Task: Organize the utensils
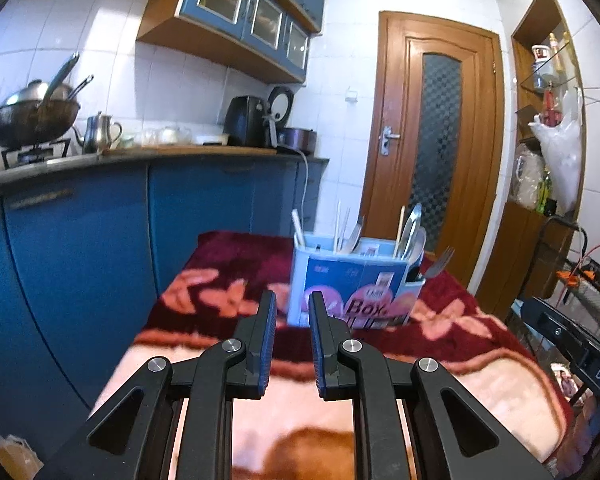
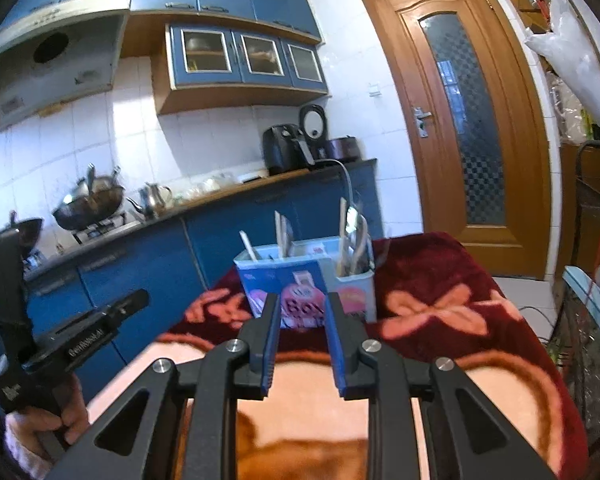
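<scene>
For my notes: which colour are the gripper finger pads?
Blue pads, clearest in left wrist view.

One blue cardboard box [image 1: 352, 280] is standing at twelve o'clock on one floral blanket [image 1: 220, 280]. Roughly eight utensils [image 1: 412, 228] are sticking out of it; blur is making the exact count uncertain. One wok [image 1: 32, 118] and one kettle [image 1: 100, 132] are sitting at ten o'clock. One door [image 1: 436, 140] is showing at one o'clock.

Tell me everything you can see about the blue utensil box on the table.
The blue utensil box looks like printed cardboard, open-topped, with "Box" lettered on its front. It stands upright on the dark red floral blanket. Utensils stick up from separate compartments: pale sticks, metal pieces, a fork leaning out at one side. Neither gripper touches it.
</scene>
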{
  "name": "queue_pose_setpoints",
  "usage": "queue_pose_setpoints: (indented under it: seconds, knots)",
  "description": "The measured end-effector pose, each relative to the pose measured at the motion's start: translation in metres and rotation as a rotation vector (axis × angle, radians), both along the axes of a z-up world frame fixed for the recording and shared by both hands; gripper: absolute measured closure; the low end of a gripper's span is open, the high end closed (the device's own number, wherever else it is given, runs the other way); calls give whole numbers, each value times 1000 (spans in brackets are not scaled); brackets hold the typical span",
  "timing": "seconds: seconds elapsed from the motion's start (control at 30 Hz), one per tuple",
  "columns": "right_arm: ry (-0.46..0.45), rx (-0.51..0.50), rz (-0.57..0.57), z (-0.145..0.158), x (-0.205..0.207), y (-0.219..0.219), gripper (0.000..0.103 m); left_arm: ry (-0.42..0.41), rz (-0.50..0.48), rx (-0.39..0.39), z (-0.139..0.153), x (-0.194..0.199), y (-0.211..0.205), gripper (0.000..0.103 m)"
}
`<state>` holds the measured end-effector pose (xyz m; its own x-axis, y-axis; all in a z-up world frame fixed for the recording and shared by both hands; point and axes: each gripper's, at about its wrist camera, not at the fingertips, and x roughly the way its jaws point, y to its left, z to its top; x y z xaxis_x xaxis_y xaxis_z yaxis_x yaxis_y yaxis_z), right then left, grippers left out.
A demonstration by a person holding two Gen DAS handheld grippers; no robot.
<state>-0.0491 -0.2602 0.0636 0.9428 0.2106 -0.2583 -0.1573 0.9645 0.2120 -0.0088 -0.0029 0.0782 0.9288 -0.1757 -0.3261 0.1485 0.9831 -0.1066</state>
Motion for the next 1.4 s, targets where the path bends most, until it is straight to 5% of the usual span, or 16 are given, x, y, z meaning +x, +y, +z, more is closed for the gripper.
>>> queue_pose_setpoints:
  seconds: [0.27, 0.43, 0.8, 1.4]
  knots:
    - [84, -28, -53, -40, 12, -7, 69, 50, 16, 23, -35, 13, -1, 86]
    - [109, -72, -79, -56, 19, -7, 55, 68, 38, 34, -51, 21, 0, 56]
    - [91, -89, -153, -60, 23, -13, 2, 98, 49, 58, -66, 32, -4, 39]
    - [112, -63, -155, -63, 30, -17, 0, 107, 90, 80, -71, 32, -7, 37]
